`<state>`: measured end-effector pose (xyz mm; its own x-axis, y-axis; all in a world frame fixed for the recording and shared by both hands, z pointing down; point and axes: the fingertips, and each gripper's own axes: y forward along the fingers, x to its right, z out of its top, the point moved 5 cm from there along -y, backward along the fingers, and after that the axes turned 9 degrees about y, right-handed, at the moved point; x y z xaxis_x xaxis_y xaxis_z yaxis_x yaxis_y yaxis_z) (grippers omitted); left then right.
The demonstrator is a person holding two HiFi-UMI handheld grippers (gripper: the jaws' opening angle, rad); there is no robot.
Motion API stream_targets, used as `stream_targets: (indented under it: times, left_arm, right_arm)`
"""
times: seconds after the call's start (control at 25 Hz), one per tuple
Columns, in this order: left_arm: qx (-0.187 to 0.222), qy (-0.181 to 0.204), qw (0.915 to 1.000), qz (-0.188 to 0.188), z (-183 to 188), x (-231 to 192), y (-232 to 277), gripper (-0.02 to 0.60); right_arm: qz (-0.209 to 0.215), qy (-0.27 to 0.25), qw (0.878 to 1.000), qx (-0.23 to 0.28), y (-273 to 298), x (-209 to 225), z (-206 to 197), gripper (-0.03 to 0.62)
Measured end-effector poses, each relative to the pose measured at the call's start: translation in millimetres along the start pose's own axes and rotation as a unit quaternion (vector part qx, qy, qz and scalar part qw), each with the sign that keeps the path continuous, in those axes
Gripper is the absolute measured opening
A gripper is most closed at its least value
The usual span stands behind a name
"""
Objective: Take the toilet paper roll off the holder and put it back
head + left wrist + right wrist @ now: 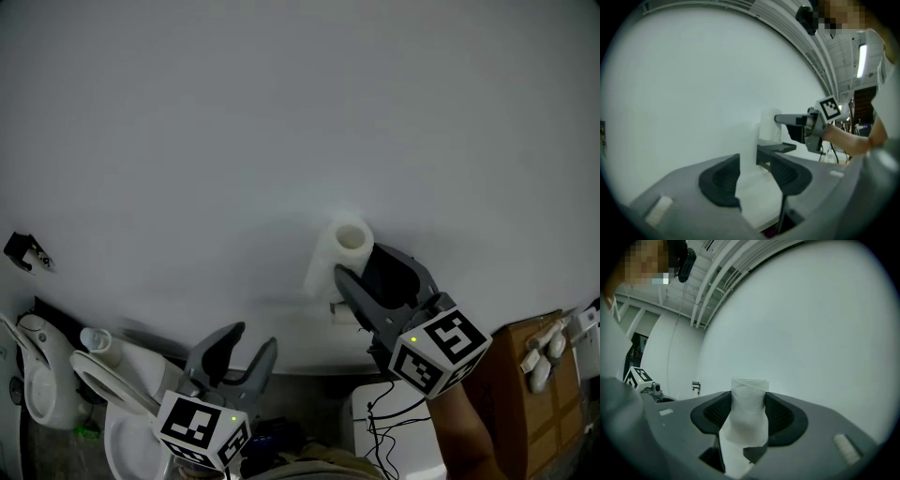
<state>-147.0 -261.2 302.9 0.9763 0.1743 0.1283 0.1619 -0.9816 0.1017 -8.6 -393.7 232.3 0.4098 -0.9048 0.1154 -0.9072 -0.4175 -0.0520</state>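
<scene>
The toilet paper roll (pixel 747 413) stands upright, pinched between the pads of the right tool (pixel 364 267). It is close to the white wall (pixel 281 112) and just above the dark holder (pixel 774 149), with a loose tail of paper (pixel 726 451) hanging below it. The left tool (pixel 754 164) hangs lower, its jaws well apart and nothing between them. The soft roll dents under the squeeze and could slip or crush. Its core may miss the holder on the way back, and the trailing sheet could snag and unwind.

Left claw (pixel 253 337) low, jaws apart, right claw (pixel 358 261) higher, clamped on roll (pixel 330 255)
</scene>
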Motion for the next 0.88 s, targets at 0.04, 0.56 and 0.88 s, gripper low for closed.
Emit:
stream_targets:
  times: [0.04, 0.56, 0.88]
  left_arm:
    - [0.000, 0.002, 1.0000, 0.005, 0.3, -6.3, -4.7, 0.195]
    - [-0.032, 0.019, 0.9954, 0.088, -4.9, -50.9, -67.9, 0.242]
    - [-0.058, 0.016, 0.9871, 0.148, -28.1, -68.8, -103.4, 0.255]
  right_arm:
    - [0.013, 0.002, 1.000, -0.001, 8.5, -10.5, -1.4, 0.230]
    - [0.190, 0.016, 0.981, -0.027, 77.2, -135.5, -30.5, 0.230]
    - [0.282, 0.032, 0.957, -0.052, 96.4, -197.2, -53.9, 0.230]
